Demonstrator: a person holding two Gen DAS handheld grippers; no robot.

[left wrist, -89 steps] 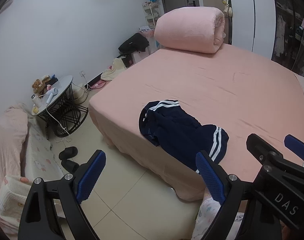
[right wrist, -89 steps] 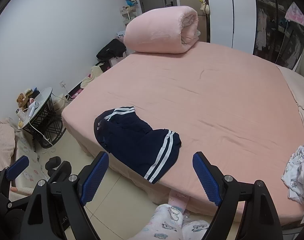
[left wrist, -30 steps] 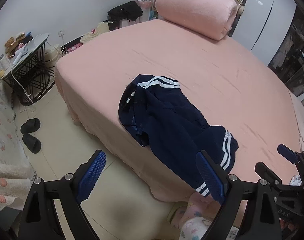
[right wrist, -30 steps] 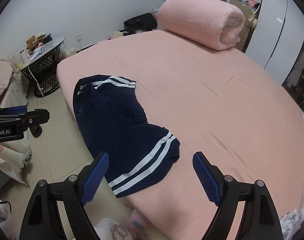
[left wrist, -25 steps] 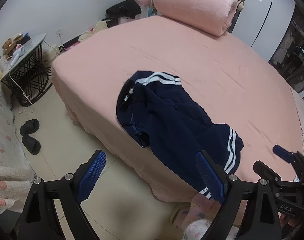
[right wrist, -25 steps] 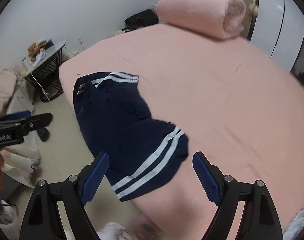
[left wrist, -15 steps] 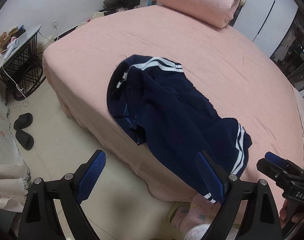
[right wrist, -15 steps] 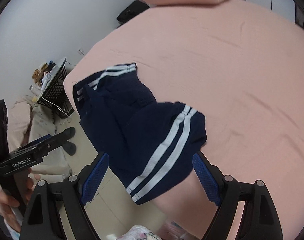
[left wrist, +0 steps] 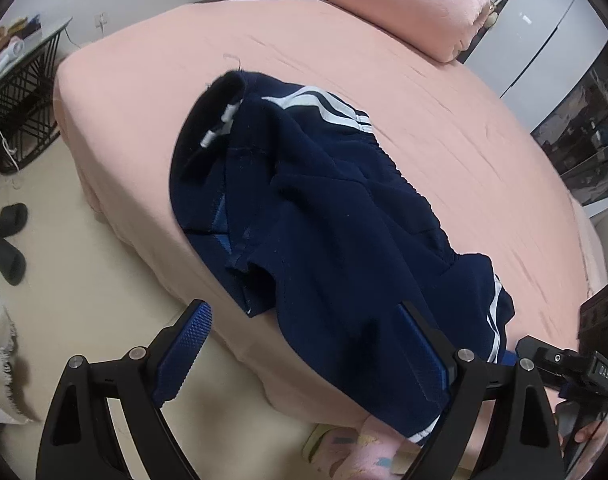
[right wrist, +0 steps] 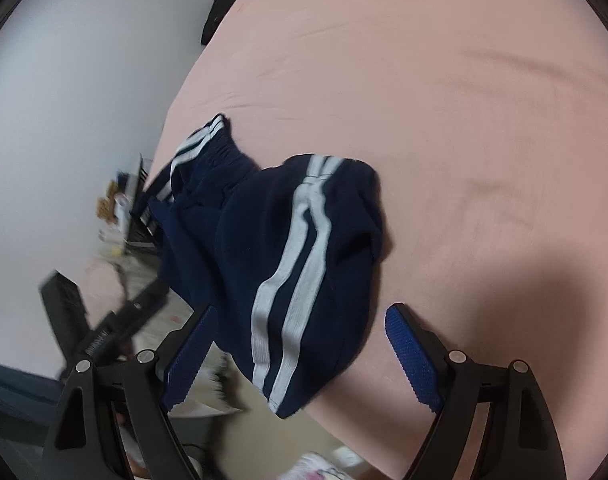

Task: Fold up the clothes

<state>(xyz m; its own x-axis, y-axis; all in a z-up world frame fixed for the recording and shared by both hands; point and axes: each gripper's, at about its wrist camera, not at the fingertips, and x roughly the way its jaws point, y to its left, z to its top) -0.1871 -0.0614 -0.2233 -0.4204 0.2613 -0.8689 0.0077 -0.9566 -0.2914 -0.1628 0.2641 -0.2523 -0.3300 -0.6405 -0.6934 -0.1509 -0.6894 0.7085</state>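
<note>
Navy shorts (left wrist: pixel 328 216) of soft knit cloth, with twin white side stripes, are seen crumpled just ahead of the left gripper (left wrist: pixel 304 344), draped over the edge of the pink bed (left wrist: pixel 444 120). That gripper is spread wide, its ribbed blue pads clear of the cloth. The right gripper (right wrist: pixel 300 348) is likewise spread, the striped leg hem lying between its fingers (right wrist: pixel 414 356), ungripped.

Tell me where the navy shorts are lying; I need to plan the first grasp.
The navy shorts lie crumpled at the near edge of the pink bed, one striped leg hanging over the edge between the open right gripper fingers.
</note>
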